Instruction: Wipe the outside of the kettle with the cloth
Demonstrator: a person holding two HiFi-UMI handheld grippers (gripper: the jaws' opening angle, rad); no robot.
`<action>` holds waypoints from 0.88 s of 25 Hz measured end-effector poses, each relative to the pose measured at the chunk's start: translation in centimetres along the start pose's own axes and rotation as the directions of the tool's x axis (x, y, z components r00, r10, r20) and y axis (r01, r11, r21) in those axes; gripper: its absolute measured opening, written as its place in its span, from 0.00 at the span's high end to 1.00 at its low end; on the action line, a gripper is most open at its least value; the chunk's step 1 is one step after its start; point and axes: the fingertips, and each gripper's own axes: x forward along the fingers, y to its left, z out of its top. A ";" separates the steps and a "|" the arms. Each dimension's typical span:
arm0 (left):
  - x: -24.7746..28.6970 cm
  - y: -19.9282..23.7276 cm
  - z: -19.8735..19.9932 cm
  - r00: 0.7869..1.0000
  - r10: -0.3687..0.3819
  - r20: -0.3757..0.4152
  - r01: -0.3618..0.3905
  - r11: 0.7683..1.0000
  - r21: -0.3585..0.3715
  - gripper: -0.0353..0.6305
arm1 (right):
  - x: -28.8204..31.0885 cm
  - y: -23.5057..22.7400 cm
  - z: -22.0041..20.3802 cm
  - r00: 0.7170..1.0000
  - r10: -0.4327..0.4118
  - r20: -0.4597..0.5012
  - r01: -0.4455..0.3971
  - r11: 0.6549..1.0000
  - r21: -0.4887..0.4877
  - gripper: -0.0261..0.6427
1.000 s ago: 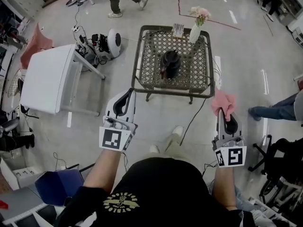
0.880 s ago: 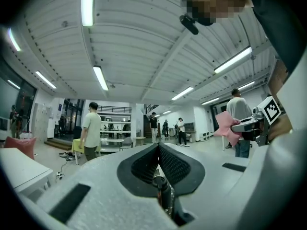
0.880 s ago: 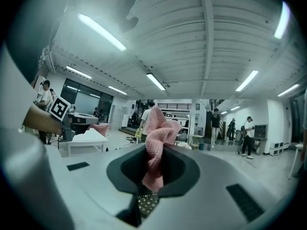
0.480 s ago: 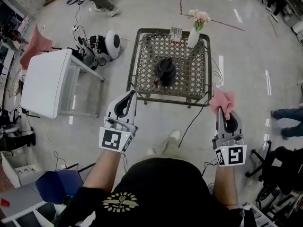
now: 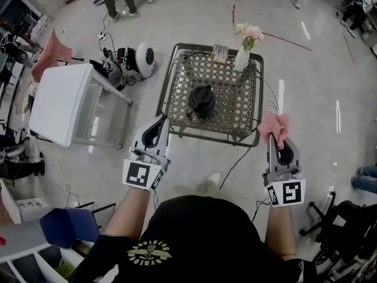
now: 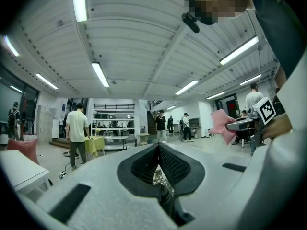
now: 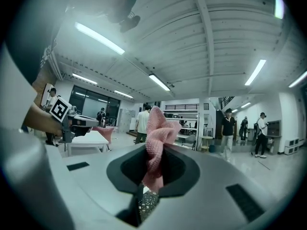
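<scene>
A black kettle [image 5: 202,101] stands in the middle of a low wicker table [image 5: 177,61] ahead of me. My left gripper [image 5: 159,121] is held level just short of the table's near left edge, shut with nothing in it [image 6: 158,150]. My right gripper [image 5: 277,139] hangs off the table's near right corner, shut on a pink cloth [image 5: 275,125] that bunches up above its jaws [image 7: 156,133]. The kettle is apart from both grippers. In the left gripper view the right gripper with the pink cloth [image 6: 221,124] shows at the right.
A white vase of flowers [image 5: 243,50] and a small card [image 5: 221,52] stand at the table's far edge. A white side table [image 5: 59,102] is to the left, with a round white appliance [image 5: 144,56] and cables on the floor. People walk about in the room.
The table and kettle have come nearer and lower in the head view as I walked forward. Both grippers kept their state, the cloth still held in the right one.
</scene>
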 end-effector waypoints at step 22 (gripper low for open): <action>4.3 2.0 -3.5 0.997 -0.016 -0.072 0.014 0.999 -0.034 0.94 | 5.7 -1.8 -0.2 1.000 0.026 -0.001 -0.026 1.000 -0.002 0.90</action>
